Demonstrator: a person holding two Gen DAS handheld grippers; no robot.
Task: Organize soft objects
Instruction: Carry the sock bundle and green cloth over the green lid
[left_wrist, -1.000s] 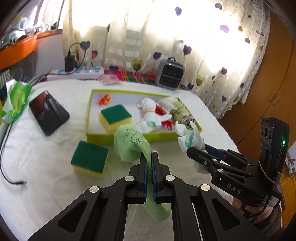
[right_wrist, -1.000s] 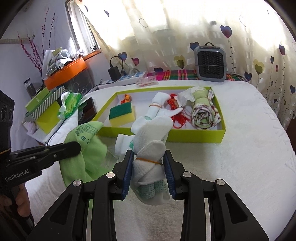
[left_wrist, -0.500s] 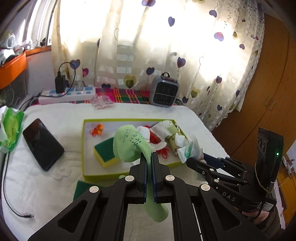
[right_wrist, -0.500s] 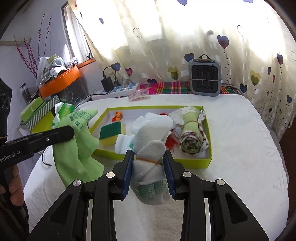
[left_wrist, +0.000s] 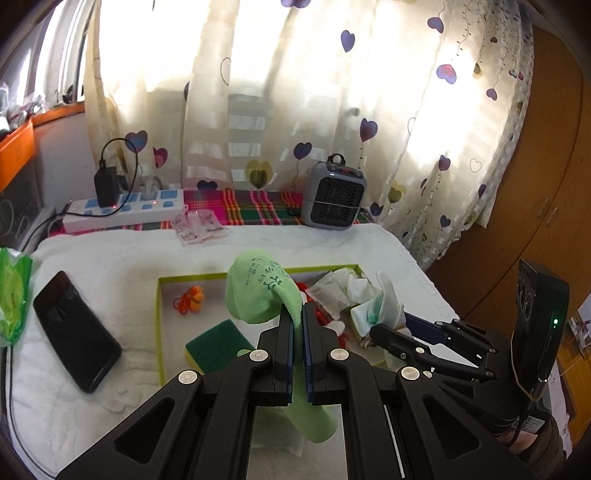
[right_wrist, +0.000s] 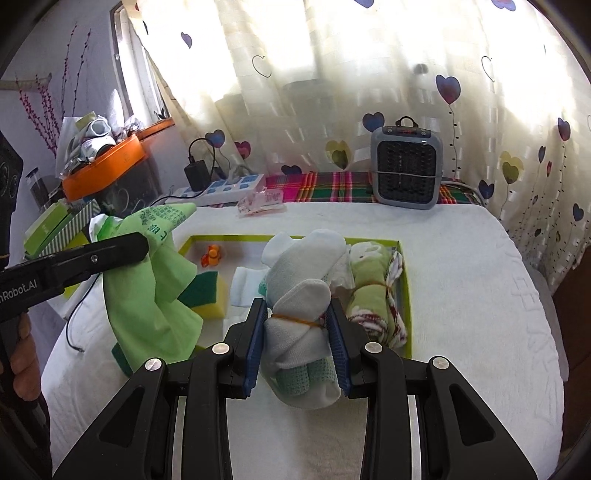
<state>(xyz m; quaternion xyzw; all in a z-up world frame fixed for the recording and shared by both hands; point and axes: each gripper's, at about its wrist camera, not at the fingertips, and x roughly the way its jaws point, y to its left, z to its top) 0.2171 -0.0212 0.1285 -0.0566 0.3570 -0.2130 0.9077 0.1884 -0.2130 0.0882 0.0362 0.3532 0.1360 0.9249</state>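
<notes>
My left gripper (left_wrist: 298, 314) is shut on a light green cloth (left_wrist: 258, 291) with printed characters, which hangs above the near edge of the lime-rimmed box (left_wrist: 159, 332). In the right wrist view that green cloth (right_wrist: 155, 295) dangles from the left gripper (right_wrist: 142, 245) at the left. My right gripper (right_wrist: 297, 314) is shut on a white sock bundle (right_wrist: 299, 291) tied with a rubber band, held over the box (right_wrist: 404, 295). Inside the box lie a green-yellow sponge (left_wrist: 218, 345), a small orange toy (left_wrist: 194, 297), white socks and a rolled green towel (right_wrist: 373, 284).
A black phone (left_wrist: 74, 330) and a green packet (left_wrist: 13, 295) lie left on the white bedding. A grey heater (left_wrist: 334, 197), a power strip (left_wrist: 122, 208) and curtains stand behind. A second sponge (right_wrist: 122, 356) peeks out under the cloth. A wooden cupboard (left_wrist: 546, 184) is at the right.
Both grippers rose and moved forward over the box, still holding the cloth and the sock bundle. The sponge outside the box slid out of the left wrist view.
</notes>
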